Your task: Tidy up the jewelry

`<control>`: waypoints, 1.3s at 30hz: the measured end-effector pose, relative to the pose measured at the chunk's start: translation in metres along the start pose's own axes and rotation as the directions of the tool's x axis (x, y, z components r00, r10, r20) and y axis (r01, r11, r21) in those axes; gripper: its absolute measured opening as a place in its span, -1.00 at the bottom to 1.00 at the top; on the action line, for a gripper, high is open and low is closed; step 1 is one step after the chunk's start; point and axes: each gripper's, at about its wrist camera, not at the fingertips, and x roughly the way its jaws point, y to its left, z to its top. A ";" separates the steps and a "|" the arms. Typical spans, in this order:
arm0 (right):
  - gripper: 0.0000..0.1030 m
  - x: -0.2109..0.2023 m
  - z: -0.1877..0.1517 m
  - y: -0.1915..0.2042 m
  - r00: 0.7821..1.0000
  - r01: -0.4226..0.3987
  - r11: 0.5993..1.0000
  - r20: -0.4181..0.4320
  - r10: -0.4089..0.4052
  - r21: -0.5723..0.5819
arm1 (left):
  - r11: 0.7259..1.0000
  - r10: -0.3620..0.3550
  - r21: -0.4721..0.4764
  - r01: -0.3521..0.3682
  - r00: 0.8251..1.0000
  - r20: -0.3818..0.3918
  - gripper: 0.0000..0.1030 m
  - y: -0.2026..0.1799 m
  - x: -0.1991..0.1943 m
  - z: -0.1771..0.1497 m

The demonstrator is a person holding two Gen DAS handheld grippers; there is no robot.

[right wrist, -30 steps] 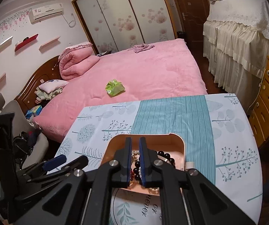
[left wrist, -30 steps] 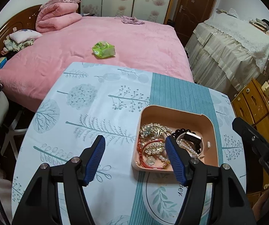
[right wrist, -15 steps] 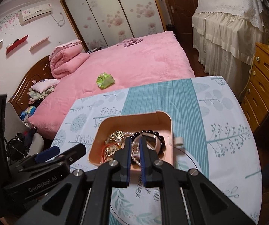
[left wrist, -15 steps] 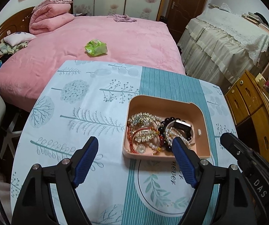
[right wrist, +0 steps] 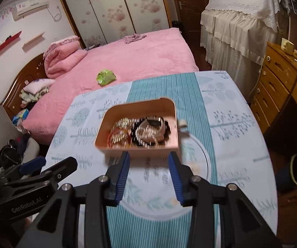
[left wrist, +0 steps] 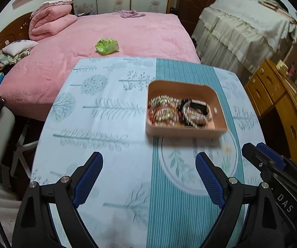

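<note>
right claw [right wrist: 149, 163] now parted, both claws back from jewelry box [right wrist: 140, 152]

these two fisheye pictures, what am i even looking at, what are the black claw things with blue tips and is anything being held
There is no robot here. A person holds a two-finger tool in each hand, and a small camera on each tool looks forward along its fingers, so each picture has its own tool at the bottom edge.

In the left wrist view you see the left tool, its blue pads wide apart and empty. In the right wrist view you see the right tool, also open and empty, just short of the box.

On the table, covered with a tree-print cloth, stands a pink box holding a blurred heap of jewelry: beads, bangles, gold pieces. Nothing is held. Behind is a bed with a green packet on it.
</note>
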 end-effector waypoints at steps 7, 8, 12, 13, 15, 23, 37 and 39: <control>-0.24 -0.035 -0.026 0.013 0.993 -0.004 0.999 -0.118 0.009 0.049 | 0.998 0.004 0.063 -0.003 1.000 -0.021 0.77 -0.005 -0.042 -0.022; -0.24 -0.041 -0.029 0.014 0.992 0.000 0.998 -0.124 0.008 0.059 | 0.998 0.001 0.067 0.001 1.000 -0.022 0.77 -0.005 -0.048 -0.024; -0.24 -0.061 -0.037 0.017 0.994 0.033 0.995 -0.106 -0.024 0.090 | 0.997 -0.008 0.081 0.010 1.000 -0.029 0.77 -0.007 -0.065 -0.030; -0.24 -0.064 -0.038 0.018 0.994 0.039 0.995 -0.105 -0.029 0.095 | 0.996 -0.006 0.084 0.008 1.000 -0.029 0.77 -0.008 -0.067 -0.029; -0.24 -0.068 -0.039 0.018 0.993 0.050 0.993 -0.111 -0.038 0.105 | 0.995 -0.003 0.098 0.006 1.000 -0.030 0.77 -0.010 -0.072 -0.030; -0.24 -0.080 -0.026 0.018 0.995 0.058 0.990 -0.086 -0.048 0.127 | 0.993 -0.010 0.113 0.013 1.000 -0.024 0.77 -0.012 -0.081 -0.023; -0.24 -0.081 -0.017 0.022 0.994 0.049 0.994 -0.097 -0.040 0.095 | 0.997 0.004 0.074 -0.002 0.999 -0.036 0.77 -0.010 -0.082 -0.014; -0.24 -0.081 -0.016 0.022 0.994 0.047 0.994 -0.101 -0.037 0.096 | 0.997 0.003 0.074 -0.001 0.999 -0.036 0.77 -0.009 -0.082 -0.014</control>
